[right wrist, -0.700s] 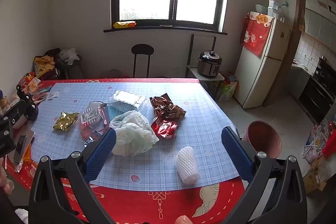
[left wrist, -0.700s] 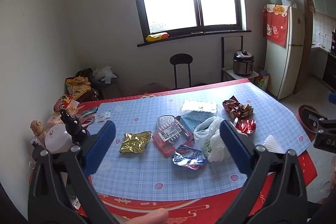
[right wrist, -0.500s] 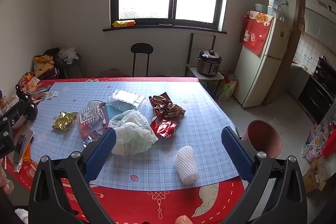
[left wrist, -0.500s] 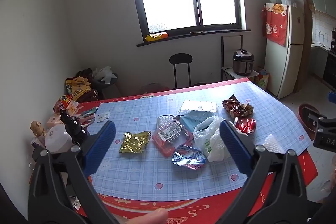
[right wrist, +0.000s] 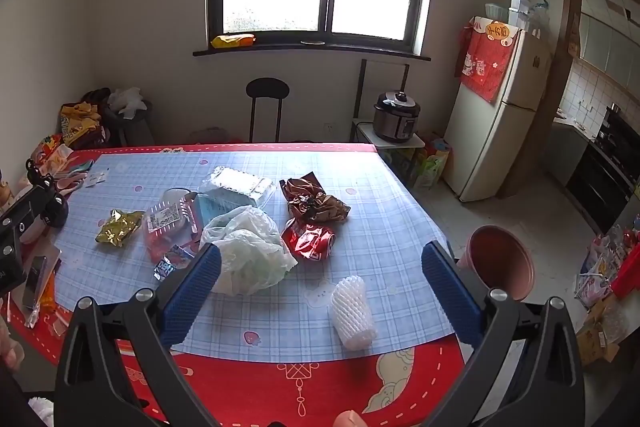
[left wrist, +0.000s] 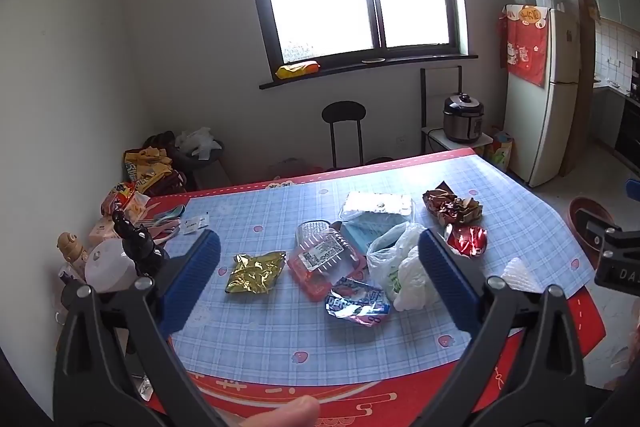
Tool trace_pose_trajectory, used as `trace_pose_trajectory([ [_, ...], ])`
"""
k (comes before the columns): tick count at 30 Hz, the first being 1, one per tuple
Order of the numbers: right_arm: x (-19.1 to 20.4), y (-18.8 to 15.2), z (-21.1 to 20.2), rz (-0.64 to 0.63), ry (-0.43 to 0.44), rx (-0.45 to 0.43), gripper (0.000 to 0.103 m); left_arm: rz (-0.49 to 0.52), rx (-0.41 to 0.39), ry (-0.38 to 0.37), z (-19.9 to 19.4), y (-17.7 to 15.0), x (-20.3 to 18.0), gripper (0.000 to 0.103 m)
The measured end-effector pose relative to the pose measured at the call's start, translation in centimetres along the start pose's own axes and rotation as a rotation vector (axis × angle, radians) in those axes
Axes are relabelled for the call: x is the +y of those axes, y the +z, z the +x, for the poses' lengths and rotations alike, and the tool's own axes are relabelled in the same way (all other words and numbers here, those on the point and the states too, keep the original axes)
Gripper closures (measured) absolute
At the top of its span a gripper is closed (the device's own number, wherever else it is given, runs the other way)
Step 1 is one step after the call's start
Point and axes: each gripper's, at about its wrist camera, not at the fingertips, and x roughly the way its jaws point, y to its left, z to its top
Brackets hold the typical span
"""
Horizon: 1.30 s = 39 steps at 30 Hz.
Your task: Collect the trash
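Both grippers are hanging over the near edge of the surface [right wrist: 400, 227], jaws spread wide, holding and touching nothing. The left gripper [left wrist: 320, 279] is framing a blue wrapper [left wrist: 357, 301], a gold wrapper [left wrist: 255, 271] and a red tray [left wrist: 326, 259]. The right gripper [right wrist: 320, 283] is framing a foam net [right wrist: 352, 311], with a white bag [right wrist: 250, 251], a red wrapper [right wrist: 310, 237] and a brown wrapper [right wrist: 314, 201] lying beyond.

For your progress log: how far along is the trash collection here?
Nothing looks collected yet. The gold wrapper, white plastic bag, red wrapper and foam net lie on the table. Both the left gripper and right gripper are open, empty.
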Motion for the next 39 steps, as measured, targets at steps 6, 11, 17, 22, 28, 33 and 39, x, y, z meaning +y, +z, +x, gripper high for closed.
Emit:
trace_pose_trajectory([
  [6,-0.3,-0.1,0.2,0.007,-0.001,0.004,0.004,0.003,0.002,-0.005,0.0,0.5,0.0,0.005],
  [11,-0.4,-0.2,0.2,0.007,-0.002,0.006,0.004,0.003,0.011,-0.003,0.5,0.5,-0.4,0.005],
  [17,-0.3,-0.1,0.2,0.005,0.001,0.009,0.004,0.003,0.029,-0.002,0.8,0.4,-0.5,0.005],
  [22,-0.4,0.0,0.2,0.009,0.0,0.008,0.004,0.001,0.031,-0.005,0.8,0.5,-0.5,0.005],
  [28,-0.4,0.0,0.2,0.008,0.0,0.008,0.004,0.002,0.036,-0.009,0.9,0.5,-0.6,0.005],
  [33,-0.5,0.0,0.2,0.007,0.001,0.009,0.004,0.001,0.04,-0.009,1.0,0.5,-0.7,0.005],
  [39,-0.4,-0.1,0.2,0.007,0.001,0.011,0.004,-0.003,0.043,-0.008,1.0,0.4,-0.9,0.005],
])
